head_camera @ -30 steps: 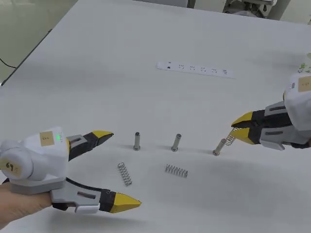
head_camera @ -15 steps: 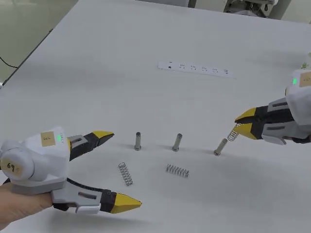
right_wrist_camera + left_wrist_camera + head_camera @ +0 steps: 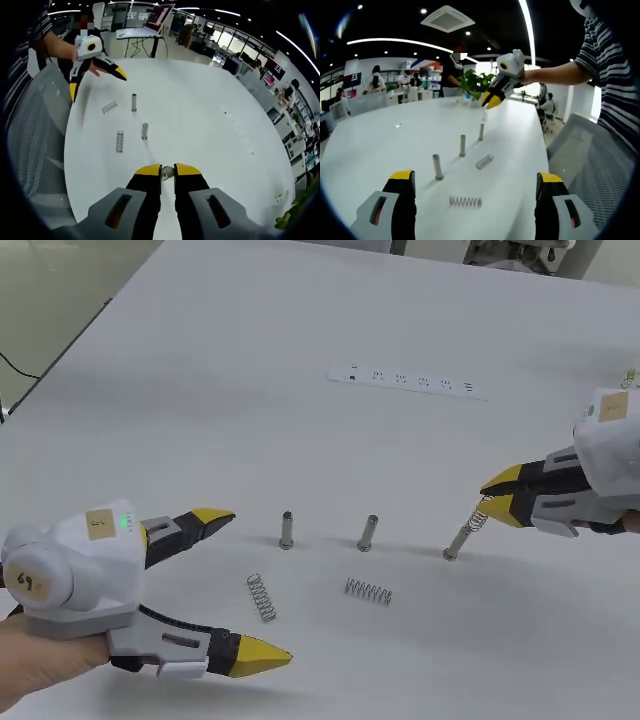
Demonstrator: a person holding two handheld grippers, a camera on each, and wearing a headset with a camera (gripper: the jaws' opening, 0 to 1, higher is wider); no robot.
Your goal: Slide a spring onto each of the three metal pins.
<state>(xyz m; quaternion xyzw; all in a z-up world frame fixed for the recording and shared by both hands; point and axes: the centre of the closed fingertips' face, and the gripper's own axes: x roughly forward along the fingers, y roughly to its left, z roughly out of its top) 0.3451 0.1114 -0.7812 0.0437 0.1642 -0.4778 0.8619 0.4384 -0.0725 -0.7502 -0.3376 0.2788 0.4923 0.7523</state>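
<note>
Three metal pins stand in a row on the white table: left pin, middle pin, right pin, which leans. My right gripper is shut on a small spring held at the top end of the right pin; that spring shows between its jaws. Two loose springs lie in front of the pins, one on the left and one in the middle. My left gripper stands open near the left spring, holding nothing.
A white power strip lies farther back on the table. The table's left edge runs diagonally, with floor beyond it. In the left gripper view a person's striped sleeve is at the right.
My right gripper has shifted a little up and right with the spring, which now sits in line with the right pin's top. The left gripper has stayed put.
</note>
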